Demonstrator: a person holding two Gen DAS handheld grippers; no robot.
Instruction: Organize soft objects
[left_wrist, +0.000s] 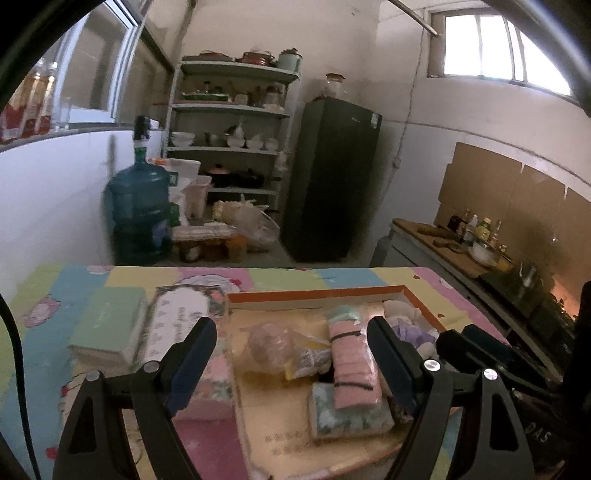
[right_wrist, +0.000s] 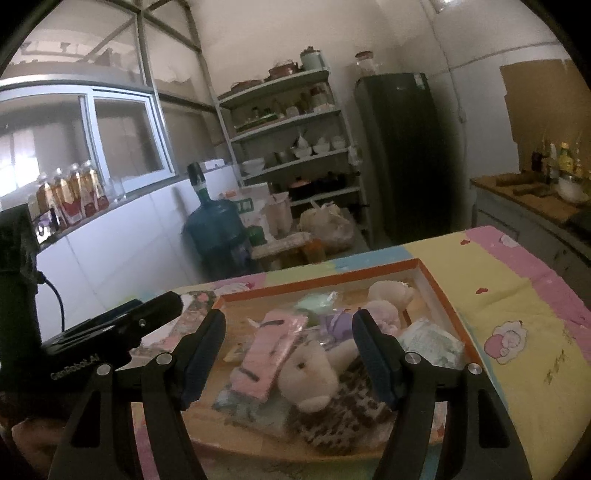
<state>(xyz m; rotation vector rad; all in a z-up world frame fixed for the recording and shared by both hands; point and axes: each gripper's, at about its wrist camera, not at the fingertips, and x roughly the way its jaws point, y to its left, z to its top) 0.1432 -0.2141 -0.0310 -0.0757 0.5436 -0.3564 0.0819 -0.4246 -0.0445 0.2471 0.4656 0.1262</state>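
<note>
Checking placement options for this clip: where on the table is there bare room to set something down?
Free: the yellow-and-pink cloth right of the orange-rimmed tray, and the tray's bare floor at its near left corner. Crowded: the tray's middle and right, with the pink roll, plush toy and packets; left of the tray lie the green box and a card.

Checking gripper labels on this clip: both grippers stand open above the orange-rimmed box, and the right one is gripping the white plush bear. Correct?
Not quite. In the right wrist view the right gripper is open and grips nothing; the white plush bear lies in the orange-rimmed box. The left gripper is open too.
</note>
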